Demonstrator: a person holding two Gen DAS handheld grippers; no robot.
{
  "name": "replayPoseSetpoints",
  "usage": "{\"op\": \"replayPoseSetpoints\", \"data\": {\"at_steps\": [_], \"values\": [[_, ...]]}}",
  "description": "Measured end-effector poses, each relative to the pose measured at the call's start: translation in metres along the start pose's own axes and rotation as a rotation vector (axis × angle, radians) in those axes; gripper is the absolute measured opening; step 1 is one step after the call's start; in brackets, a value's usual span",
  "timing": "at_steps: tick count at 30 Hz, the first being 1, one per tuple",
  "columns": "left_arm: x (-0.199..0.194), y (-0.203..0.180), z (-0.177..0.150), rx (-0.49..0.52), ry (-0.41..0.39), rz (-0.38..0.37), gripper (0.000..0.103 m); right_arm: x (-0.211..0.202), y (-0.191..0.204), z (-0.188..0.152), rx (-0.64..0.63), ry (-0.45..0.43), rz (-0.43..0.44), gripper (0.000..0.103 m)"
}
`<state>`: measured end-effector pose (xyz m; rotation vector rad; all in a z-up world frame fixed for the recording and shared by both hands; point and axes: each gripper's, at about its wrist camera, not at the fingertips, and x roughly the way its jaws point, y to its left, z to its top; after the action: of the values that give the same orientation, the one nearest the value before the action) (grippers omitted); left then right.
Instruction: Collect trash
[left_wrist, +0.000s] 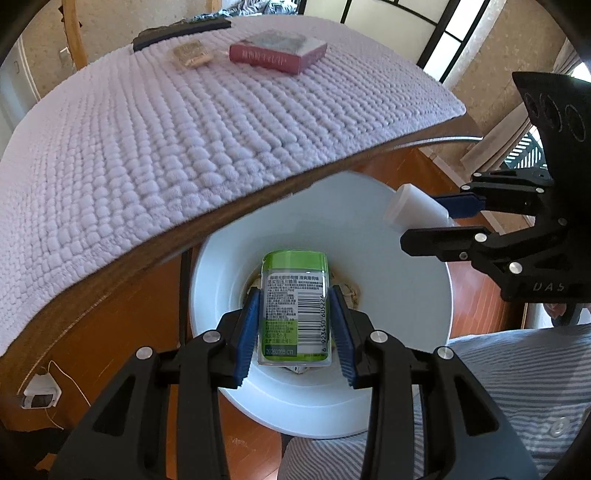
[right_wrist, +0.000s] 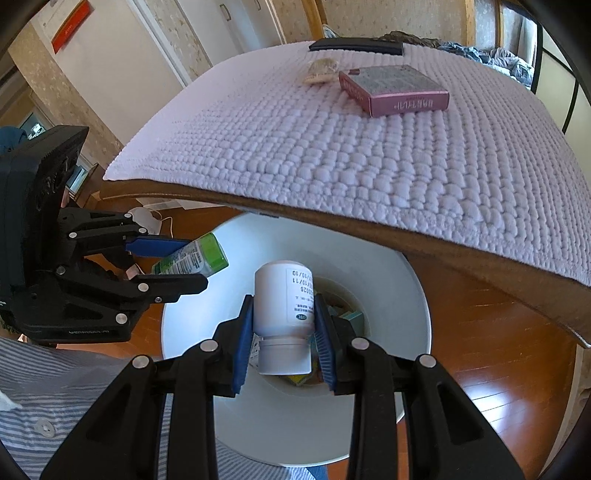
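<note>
My left gripper is shut on a green-capped clear container with a barcode label, held over the mouth of a white trash bin. In the right wrist view that same container shows at the left between the left gripper's blue pads. My right gripper is shut on a white pill bottle, cap toward the camera, also above the bin. The bottle appears at the right in the left wrist view. Crumpled paper and small packets lie at the bin's bottom.
A table covered with a lilac knitted mat overhangs the bin. On it lie a pink box, a small beige packet and a dark flat object. Wooden floor surrounds the bin. A person's striped shirt is close below.
</note>
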<state>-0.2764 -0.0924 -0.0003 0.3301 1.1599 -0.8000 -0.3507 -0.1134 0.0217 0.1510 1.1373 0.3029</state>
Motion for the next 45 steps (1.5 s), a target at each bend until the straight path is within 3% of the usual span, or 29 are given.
{"op": "replayPoseSetpoints", "data": {"at_steps": [11, 45], "values": [[0.017, -0.003, 0.001, 0.031, 0.05, 0.018, 0.04, 0.015, 0.0, -0.009, -0.007, 0.024, -0.006, 0.031], [0.053, -0.013, 0.001, 0.041, 0.082, 0.012, 0.04, 0.038, 0.001, -0.02, -0.016, 0.068, -0.014, 0.031]]}}
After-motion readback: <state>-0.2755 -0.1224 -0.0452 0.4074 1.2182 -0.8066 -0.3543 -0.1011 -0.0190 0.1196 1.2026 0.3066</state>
